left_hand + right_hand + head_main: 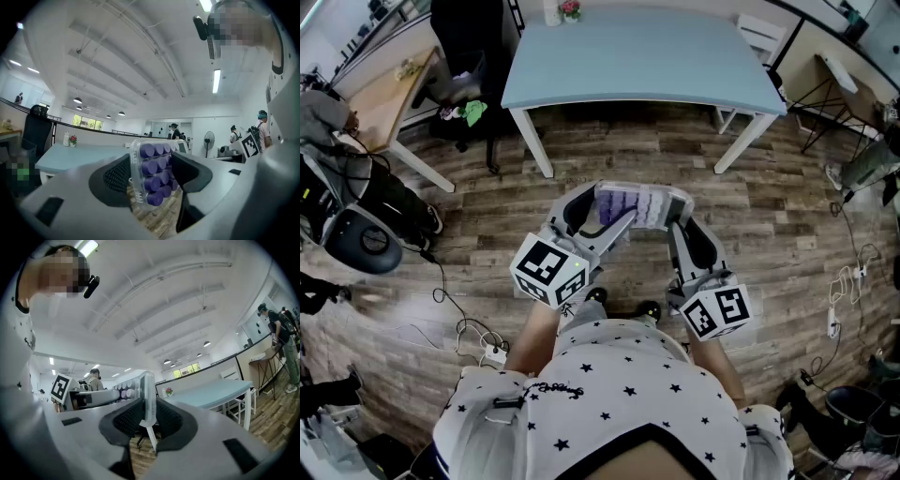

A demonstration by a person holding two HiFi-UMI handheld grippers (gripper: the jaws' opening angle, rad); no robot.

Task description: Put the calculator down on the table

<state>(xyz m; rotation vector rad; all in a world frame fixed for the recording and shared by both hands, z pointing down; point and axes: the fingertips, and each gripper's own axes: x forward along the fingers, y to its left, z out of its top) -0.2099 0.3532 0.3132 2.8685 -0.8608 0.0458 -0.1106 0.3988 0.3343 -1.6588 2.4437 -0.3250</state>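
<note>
Holding the calculator (639,204) in mid-air over the wooden floor (787,216), short of the blue tabletop (637,56), the right gripper (682,211) pinches its thin edge while the left gripper (598,211) spans its width, jaws wide. Loosening either hold here would likely drop it onto the floor. Only 1 flower pot (570,9) stands on the tabletop's far edge; cables (459,328) trail near left.

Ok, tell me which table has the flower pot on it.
The light blue table straight ahead: the flower pot stands at its far edge. The wooden table to the left shows none.
</note>
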